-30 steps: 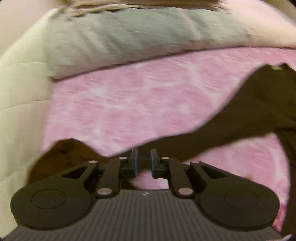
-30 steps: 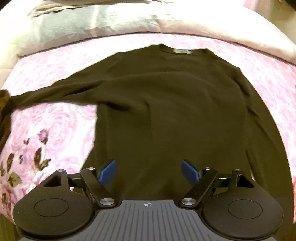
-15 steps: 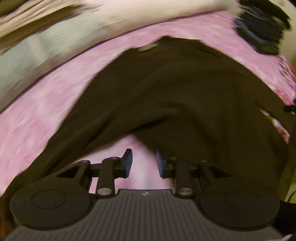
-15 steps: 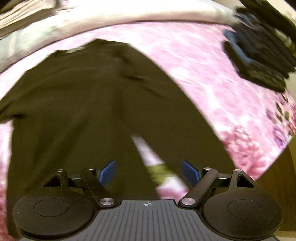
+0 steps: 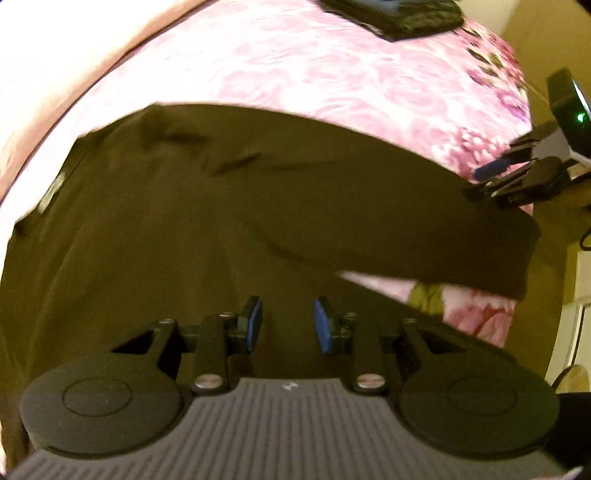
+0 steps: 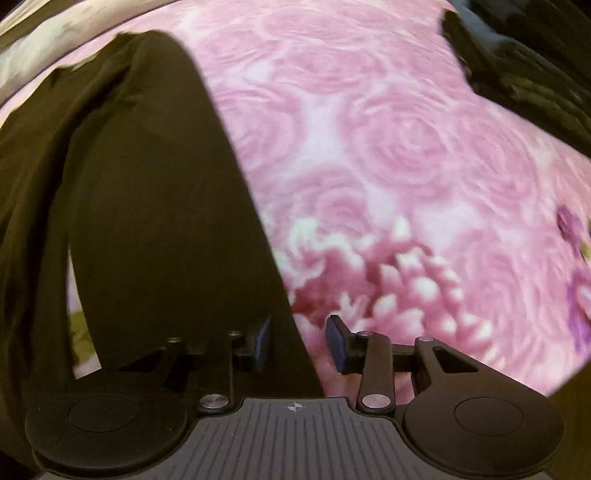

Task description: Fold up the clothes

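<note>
A dark brown long-sleeved sweater (image 5: 192, 206) lies flat on the pink floral bedspread (image 5: 332, 70). Its right sleeve (image 5: 424, 221) stretches toward the bed's edge. My left gripper (image 5: 287, 325) is open and empty, low over the sweater's body. My right gripper (image 6: 299, 343) is open, with the sleeve's edge (image 6: 166, 221) lying between its blue pads. It also shows in the left wrist view (image 5: 517, 177), at the sleeve's cuff end.
A pile of dark folded clothes (image 5: 399, 14) sits at the far side of the bed, also in the right wrist view (image 6: 524, 66). A pale pillow or blanket (image 5: 44, 74) lies at the left. The bed's edge (image 5: 532, 229) runs down the right.
Both grippers swung to the right. The left one moved from the left sleeve to over the sweater's body and opened wider. The right one moved to the right sleeve and narrowed its jaws.
</note>
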`<state>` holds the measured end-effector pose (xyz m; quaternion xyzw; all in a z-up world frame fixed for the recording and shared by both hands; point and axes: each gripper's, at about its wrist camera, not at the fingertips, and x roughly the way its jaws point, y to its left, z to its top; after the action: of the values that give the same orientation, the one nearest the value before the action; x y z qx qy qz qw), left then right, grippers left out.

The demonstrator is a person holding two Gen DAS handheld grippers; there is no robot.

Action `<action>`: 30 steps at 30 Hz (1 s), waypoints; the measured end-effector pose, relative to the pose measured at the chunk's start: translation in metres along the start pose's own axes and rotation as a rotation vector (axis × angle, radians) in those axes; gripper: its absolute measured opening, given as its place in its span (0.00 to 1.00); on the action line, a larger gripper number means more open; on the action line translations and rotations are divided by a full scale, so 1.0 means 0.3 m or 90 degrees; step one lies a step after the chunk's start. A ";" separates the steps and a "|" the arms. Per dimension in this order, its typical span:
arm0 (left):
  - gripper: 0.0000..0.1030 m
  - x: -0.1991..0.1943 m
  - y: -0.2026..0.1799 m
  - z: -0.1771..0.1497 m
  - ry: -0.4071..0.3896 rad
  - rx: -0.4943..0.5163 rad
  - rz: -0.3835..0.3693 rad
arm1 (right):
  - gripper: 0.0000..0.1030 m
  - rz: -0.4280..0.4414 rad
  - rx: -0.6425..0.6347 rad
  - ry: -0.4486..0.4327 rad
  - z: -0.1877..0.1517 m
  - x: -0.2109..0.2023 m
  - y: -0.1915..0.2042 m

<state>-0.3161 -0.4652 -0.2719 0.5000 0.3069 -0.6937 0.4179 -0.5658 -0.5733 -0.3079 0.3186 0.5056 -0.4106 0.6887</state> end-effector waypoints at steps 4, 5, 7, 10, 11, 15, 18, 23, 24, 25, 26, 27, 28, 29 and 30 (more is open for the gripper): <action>0.27 0.029 -0.008 0.054 0.019 0.013 0.005 | 0.37 0.009 -0.046 0.005 -0.008 -0.009 0.005; 0.27 0.028 -0.001 0.060 0.020 0.012 0.009 | 0.35 0.011 -0.062 0.011 -0.006 -0.010 0.008; 0.27 0.019 0.017 0.073 0.020 0.005 0.019 | 0.00 0.014 -0.080 0.020 0.005 -0.017 0.004; 0.27 0.003 0.045 0.093 0.016 -0.005 0.032 | 0.00 -0.001 -0.084 0.010 0.040 -0.059 -0.017; 0.27 -0.007 0.056 0.099 0.010 -0.010 0.034 | 0.00 -0.021 -0.087 -0.010 0.063 -0.092 -0.039; 0.27 -0.032 0.099 0.106 -0.004 -0.029 0.049 | 0.00 -0.146 -0.075 -0.105 0.207 -0.215 -0.177; 0.27 -0.037 0.121 0.086 -0.001 -0.055 0.057 | 0.00 -0.247 -0.063 -0.165 0.326 -0.238 -0.259; 0.27 -0.047 0.131 0.013 0.020 -0.093 0.071 | 0.70 -0.314 -0.091 -0.166 0.438 -0.152 -0.235; 0.27 -0.054 0.127 -0.006 0.027 -0.101 0.076 | 0.85 -0.302 -0.100 -0.173 0.438 -0.144 -0.209; 0.27 -0.063 0.120 -0.028 0.033 -0.111 0.082 | 0.85 -0.289 -0.112 -0.184 0.435 -0.141 -0.180; 0.27 -0.077 0.119 -0.060 0.039 -0.126 0.089 | 0.85 -0.273 -0.121 -0.190 0.426 -0.138 -0.144; 0.29 -0.094 0.125 -0.099 0.045 -0.143 0.096 | 0.85 -0.257 -0.129 -0.193 0.415 -0.136 -0.105; 0.29 -0.112 0.131 -0.141 0.051 -0.160 0.105 | 0.85 -0.230 -0.130 -0.196 0.401 -0.135 -0.070; 0.30 -0.131 0.136 -0.185 0.058 -0.176 0.114 | 0.85 -0.193 -0.125 -0.197 0.382 -0.137 -0.030; 0.31 -0.151 0.142 -0.229 0.065 -0.193 0.124 | 0.85 -0.148 -0.122 -0.194 0.359 -0.139 0.015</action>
<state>-0.2415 -0.4147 -0.2506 0.4932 0.3790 -0.5693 0.5375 -0.5213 -0.6531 -0.2372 0.1253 0.4654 -0.4811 0.7323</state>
